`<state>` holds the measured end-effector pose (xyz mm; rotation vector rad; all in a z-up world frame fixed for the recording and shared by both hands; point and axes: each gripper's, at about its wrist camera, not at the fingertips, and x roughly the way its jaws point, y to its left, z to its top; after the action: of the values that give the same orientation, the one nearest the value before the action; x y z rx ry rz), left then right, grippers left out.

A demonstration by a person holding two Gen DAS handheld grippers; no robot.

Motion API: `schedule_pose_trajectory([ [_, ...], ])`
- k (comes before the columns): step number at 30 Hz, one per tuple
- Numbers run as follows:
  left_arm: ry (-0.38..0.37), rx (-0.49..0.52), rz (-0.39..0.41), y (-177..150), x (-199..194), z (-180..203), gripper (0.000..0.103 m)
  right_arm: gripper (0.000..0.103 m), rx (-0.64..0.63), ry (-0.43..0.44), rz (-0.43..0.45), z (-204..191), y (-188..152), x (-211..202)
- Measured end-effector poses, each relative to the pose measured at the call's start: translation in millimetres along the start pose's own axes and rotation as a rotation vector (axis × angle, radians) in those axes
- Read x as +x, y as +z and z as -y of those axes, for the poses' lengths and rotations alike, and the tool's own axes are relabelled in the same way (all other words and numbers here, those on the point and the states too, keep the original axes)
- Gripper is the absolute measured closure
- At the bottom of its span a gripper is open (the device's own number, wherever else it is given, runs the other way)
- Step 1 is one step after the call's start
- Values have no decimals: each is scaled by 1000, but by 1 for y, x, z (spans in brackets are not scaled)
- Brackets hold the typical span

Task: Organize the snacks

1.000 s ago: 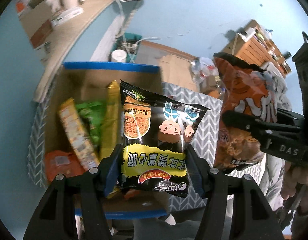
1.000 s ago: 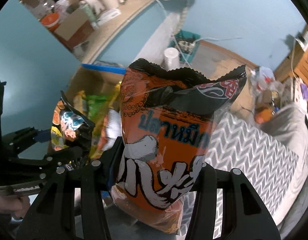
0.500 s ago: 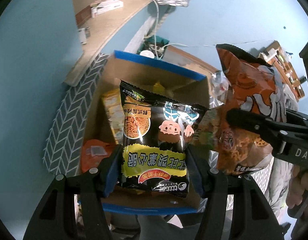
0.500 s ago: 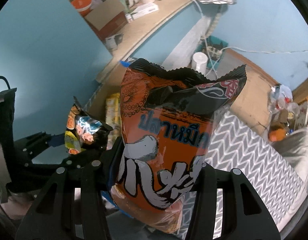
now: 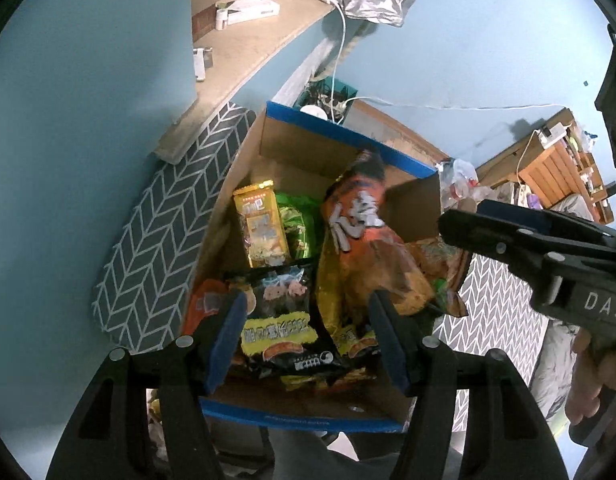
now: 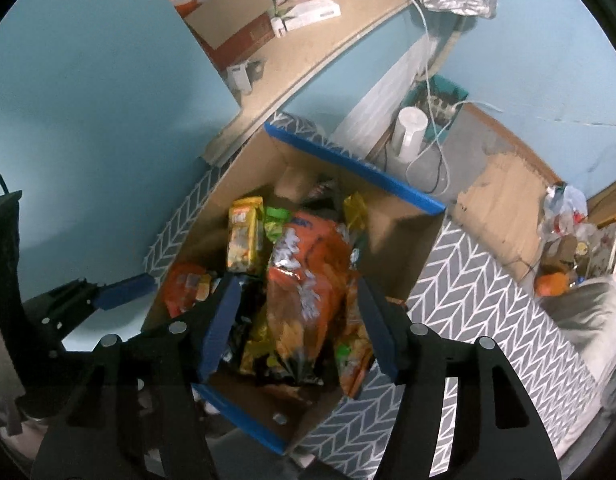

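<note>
A blue-rimmed cardboard box [image 5: 348, 136] holds several snack packs. The black and yellow noodle pack [image 5: 283, 320] lies loose in the box, blurred, below my left gripper [image 5: 305, 336], which is open and empty above the box's near side. The orange squid-snack bag [image 6: 308, 280] lies in the box too, blurred, below my right gripper [image 6: 293, 324], which is open and empty. It also shows in the left wrist view [image 5: 368, 248]. A yellow pack [image 5: 261, 224] and a green pack [image 5: 295, 224] stand further back.
The box [image 6: 356, 164] sits on a grey chevron-patterned surface [image 5: 163, 248] against a blue wall. A wooden shelf [image 6: 308, 48] with a carton and cups runs above. A white cup [image 6: 412, 136] and cables stand behind the box. The right gripper [image 5: 548, 248] shows at the right in the left wrist view.
Both grippers have opened and let go of their packs. The noodle pack and the orange bag have dropped into the box. Both grippers now hang over the box.
</note>
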<state>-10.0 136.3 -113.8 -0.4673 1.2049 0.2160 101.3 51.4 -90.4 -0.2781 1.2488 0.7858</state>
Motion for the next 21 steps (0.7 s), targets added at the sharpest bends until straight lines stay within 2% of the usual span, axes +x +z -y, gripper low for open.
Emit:
schedule_pose_trajectory([
  [7,-9,9,22,1,-15,2,29,35,23,-43,48,7,-2,-20],
  [10,-10,22,54,1,-28,6,28,35,36,-65,78,10,-4,-30],
  [12,-3,38,76,1,-35,10,22,34,48,-86,103,13,-6,-39],
  [21,-2,65,127,4,-66,24,21,27,81,-160,205,21,-15,-76],
])
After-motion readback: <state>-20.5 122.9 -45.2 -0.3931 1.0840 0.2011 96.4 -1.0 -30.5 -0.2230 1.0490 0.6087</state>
